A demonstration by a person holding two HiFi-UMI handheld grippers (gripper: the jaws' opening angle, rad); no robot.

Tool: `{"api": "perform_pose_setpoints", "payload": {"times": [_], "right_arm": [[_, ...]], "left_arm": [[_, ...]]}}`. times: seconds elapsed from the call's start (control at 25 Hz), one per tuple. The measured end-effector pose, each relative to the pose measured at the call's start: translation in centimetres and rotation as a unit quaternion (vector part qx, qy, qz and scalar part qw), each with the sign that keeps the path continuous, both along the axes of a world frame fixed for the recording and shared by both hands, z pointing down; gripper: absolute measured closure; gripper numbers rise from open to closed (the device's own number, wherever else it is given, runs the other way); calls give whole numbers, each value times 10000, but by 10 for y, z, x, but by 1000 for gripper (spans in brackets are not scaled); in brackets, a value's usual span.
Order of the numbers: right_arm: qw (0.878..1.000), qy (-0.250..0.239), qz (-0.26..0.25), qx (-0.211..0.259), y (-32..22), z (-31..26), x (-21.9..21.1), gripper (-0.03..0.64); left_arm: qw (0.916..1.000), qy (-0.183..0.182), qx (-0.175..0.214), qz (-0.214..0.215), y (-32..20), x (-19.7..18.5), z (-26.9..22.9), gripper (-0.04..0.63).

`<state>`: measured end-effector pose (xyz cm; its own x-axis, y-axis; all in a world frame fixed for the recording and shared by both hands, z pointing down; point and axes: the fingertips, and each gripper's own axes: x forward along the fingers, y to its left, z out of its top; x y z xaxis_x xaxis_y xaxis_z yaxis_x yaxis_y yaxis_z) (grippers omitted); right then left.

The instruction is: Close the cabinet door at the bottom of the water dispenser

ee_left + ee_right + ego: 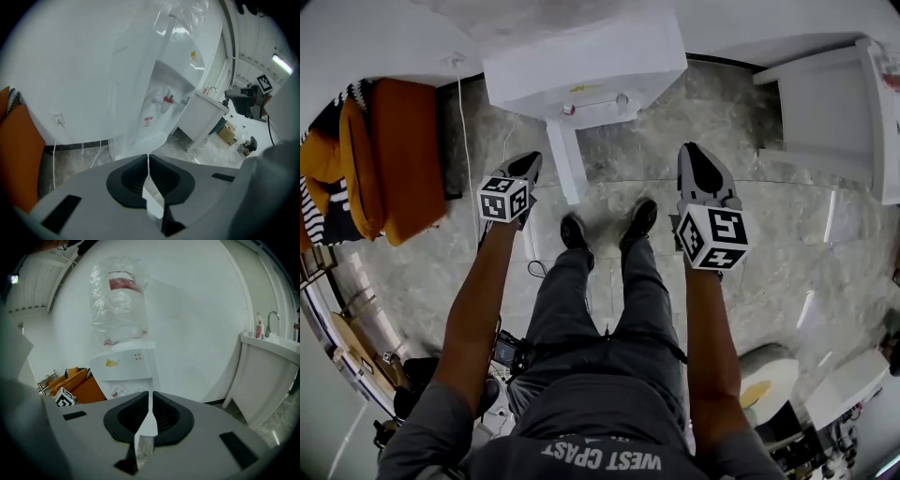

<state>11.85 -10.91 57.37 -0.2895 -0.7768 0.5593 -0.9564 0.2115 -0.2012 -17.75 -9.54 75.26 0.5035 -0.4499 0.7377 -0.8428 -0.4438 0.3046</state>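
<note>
The white water dispenser [581, 66] stands against the wall ahead of me. Its bottom cabinet door [570, 164] is swung open and points edge-on toward my feet. My left gripper [532, 161] hangs just left of the door, jaws shut and holding nothing. My right gripper [692, 152] is well to the door's right, also shut and empty. In the left gripper view the left gripper [149, 161] points at the dispenser [154, 93] and its red tap [168, 99]. In the right gripper view the right gripper [150, 399] faces the dispenser [124, 364] with the water bottle [118, 301] on top.
An orange sofa [394, 159] stands at the left. A power cord [467, 141] runs down the wall beside it. A white sink cabinet [834, 112] stands at the right. The person's shoes [574, 230] stand on the marble floor just before the door.
</note>
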Motion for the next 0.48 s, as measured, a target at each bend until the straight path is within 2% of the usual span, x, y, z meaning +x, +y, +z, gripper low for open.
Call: {"api": "perform_pose_setpoints", "payload": {"times": [0.4, 0.48], "right_arm": [[9998, 84, 45, -165, -3, 48, 6, 586], [9997, 109, 72, -202, -2, 56, 9, 586]], "left_arm": [[9957, 106, -913, -150, 21, -1, 101, 574], [9938, 179, -1072, -237, 24, -1, 116, 552]]}}
